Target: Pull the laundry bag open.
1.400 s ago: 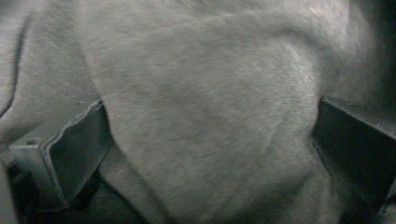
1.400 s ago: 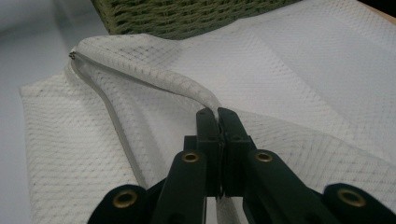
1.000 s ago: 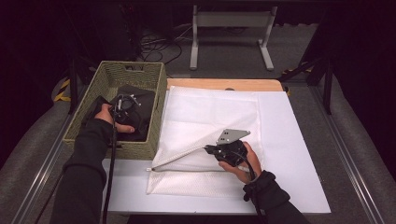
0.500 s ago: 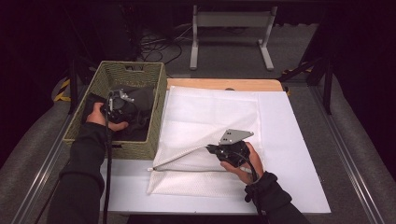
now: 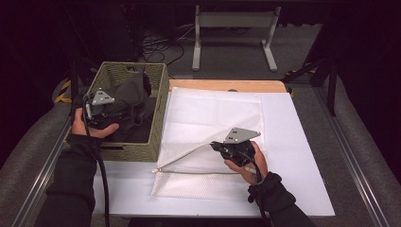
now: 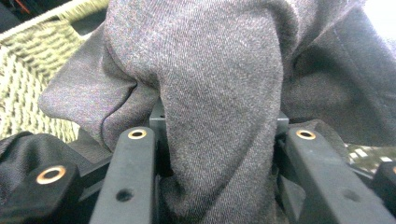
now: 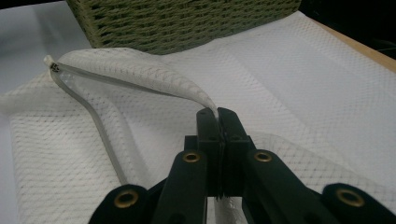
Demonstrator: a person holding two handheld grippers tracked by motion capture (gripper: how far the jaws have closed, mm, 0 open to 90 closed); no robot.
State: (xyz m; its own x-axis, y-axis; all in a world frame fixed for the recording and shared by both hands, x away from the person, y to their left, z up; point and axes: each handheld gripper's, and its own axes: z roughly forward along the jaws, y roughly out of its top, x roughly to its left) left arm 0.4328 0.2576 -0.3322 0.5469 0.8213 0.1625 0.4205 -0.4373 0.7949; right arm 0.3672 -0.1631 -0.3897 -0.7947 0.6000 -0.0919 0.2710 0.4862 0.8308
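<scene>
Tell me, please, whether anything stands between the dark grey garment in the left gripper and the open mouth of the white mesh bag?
The right-hand wall of the green woven basket stands between the dark grey garment and the white mesh bag; the garment must clear its rim. Beyond that, nothing visible blocks the mouth, held up by the right gripper.

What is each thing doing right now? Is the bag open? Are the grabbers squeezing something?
Mesh bag: flat on the table, zipper open, top edge lifted.
Grey garment: partly raised out of the basket.
Basket: upright.
Left gripper: clamped on the garment.
Right gripper: shut on the bag's edge.
</scene>
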